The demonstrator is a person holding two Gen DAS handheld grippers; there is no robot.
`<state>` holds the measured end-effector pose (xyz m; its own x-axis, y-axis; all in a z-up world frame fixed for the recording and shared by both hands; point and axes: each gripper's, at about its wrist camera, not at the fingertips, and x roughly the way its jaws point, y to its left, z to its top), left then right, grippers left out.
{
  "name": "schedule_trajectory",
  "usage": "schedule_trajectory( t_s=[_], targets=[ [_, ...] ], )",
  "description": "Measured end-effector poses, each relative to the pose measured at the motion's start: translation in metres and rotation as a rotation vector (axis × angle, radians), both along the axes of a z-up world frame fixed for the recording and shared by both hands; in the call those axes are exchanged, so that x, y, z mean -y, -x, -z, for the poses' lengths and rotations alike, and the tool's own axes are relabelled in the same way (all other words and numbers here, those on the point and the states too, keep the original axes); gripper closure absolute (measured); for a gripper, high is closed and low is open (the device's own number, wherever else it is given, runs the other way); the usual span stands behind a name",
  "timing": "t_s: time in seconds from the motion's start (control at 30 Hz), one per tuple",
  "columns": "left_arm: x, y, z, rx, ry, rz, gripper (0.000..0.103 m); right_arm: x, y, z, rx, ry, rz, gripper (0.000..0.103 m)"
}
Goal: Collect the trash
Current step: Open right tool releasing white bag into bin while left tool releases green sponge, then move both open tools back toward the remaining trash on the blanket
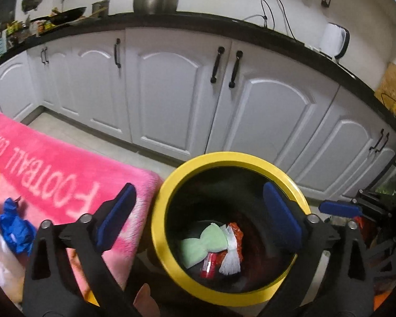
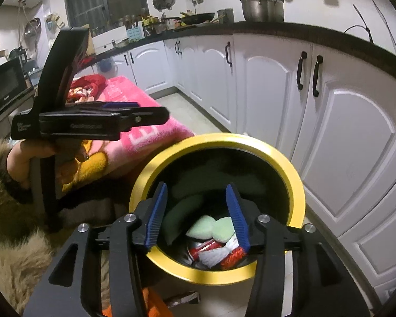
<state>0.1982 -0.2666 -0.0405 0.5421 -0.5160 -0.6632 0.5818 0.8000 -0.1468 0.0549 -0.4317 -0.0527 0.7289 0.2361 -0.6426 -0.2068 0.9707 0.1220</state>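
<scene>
A black bin with a yellow rim point(image 1: 161, 211) stands on the floor beside a pink-covered table. At its bottom lie a pale green sponge point(image 1: 206, 240), a white plastic wad point(image 1: 231, 260), a red wrapper point(image 1: 239, 233) and a red can point(image 1: 210, 264). My left gripper point(image 1: 199, 211) hangs over the bin, open wide, with nothing between its blue pads. My right gripper point(image 2: 198, 216) is over the near side of the bin rim point(image 2: 295, 185), open and empty, above the sponge point(image 2: 211, 228). A crumpled blue piece point(image 1: 13, 224) lies on the pink cover.
White cabinets point(image 1: 166, 100) under a black countertop point(image 1: 198, 21) run close behind the bin. The pink FOOTBALL towel point(image 1: 52, 171) covers the table to the left. A hand point(image 2: 26, 158) in a furry sleeve holds the left gripper point(image 2: 155, 112). An orange cloth point(image 2: 150, 303) lies on the floor.
</scene>
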Motion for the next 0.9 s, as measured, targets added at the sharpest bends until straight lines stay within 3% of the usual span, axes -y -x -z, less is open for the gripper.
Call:
schedule_trajectory(
  t_s=[0.27,0.9],
  targets=[
    [-0.028,0.010,-0.019,0.040,0.032,-0.071,0.011,-0.005,-0.003,-0.020,0.056,0.017,0.025,0.042],
    [-0.121,0.040,-0.064,0.201,0.046,-0.288,0.011,-0.057,-0.020,-0.062,0.123,0.011,-0.036,0.040]
  ],
)
